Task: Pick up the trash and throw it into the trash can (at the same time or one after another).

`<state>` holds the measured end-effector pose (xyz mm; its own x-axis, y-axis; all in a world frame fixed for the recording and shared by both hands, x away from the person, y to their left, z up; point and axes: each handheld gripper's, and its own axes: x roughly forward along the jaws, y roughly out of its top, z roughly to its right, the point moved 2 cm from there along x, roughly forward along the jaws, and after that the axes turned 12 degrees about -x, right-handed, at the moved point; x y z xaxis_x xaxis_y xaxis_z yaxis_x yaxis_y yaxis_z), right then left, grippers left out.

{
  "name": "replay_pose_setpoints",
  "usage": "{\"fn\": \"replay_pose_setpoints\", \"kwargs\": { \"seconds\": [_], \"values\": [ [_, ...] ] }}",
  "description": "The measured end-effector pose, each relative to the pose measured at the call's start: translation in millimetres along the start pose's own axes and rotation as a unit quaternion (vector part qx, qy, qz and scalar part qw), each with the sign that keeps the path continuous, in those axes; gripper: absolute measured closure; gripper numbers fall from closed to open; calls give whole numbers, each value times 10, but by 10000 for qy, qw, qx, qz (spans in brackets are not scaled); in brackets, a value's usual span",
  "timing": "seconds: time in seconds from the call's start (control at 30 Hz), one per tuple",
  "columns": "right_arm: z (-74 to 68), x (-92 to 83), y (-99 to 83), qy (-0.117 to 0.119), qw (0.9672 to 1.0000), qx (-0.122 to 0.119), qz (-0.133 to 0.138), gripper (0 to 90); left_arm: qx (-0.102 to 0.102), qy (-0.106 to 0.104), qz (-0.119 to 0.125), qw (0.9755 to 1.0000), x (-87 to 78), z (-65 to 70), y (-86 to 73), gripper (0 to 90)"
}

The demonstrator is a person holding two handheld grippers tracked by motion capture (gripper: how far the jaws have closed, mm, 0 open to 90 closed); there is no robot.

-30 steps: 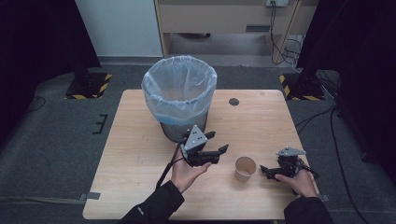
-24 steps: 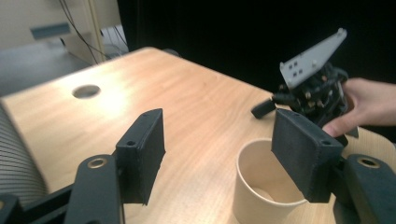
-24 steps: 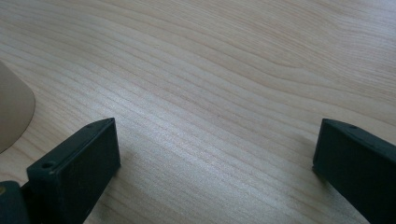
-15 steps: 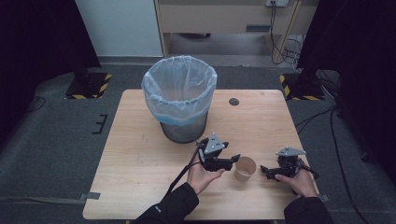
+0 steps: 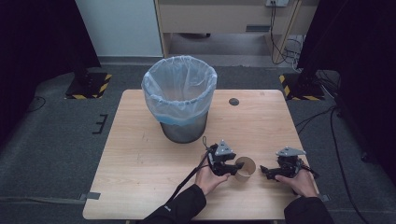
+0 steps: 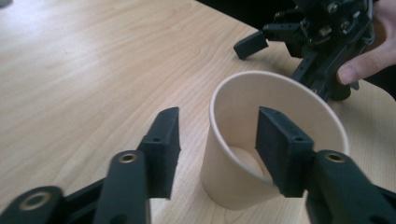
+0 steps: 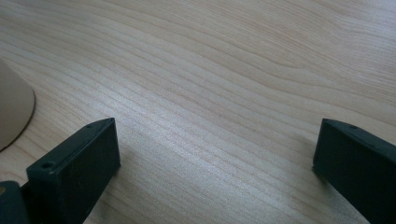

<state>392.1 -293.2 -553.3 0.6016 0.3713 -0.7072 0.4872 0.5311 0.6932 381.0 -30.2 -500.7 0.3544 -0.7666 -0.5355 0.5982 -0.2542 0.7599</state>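
Note:
A brown paper cup (image 5: 248, 172) stands upright near the front of the wooden table (image 5: 140, 154). My left gripper (image 5: 237, 168) is open at the cup's left side. In the left gripper view, one finger (image 6: 280, 149) reaches inside the cup (image 6: 224, 172) and the other finger (image 6: 161, 149) stays outside, so my left gripper (image 6: 218, 123) straddles the cup wall without pinching it. My right gripper (image 5: 265, 171) rests low on the table just right of the cup, held by a hand, open with bare wood between its jaws (image 7: 215, 135). The cup's edge (image 7: 14, 107) sits to its left.
A grey bin (image 5: 180, 93) lined with a pale blue bag stands at the back middle of the table. A small dark round disc (image 5: 234, 101) lies to its right. Cables trail from both grippers toward the front edge.
My left gripper has moved right and down from near the bin to the cup, and one jaw now sits inside it. The right gripper has stayed put.

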Motion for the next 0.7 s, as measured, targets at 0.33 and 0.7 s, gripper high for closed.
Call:
{"fn": "replay_pose_setpoints", "kwargs": {
  "seconds": [0.33,0.7],
  "values": [
    [0,0,0,2,10000,-1,1,8,-13,-63,-187,9998,-63,-34,-19,784],
    [0,0,0,3,10000,-1,1,8,-73,-171,-156,9997,-185,-58,-8,842]
  ]
}}
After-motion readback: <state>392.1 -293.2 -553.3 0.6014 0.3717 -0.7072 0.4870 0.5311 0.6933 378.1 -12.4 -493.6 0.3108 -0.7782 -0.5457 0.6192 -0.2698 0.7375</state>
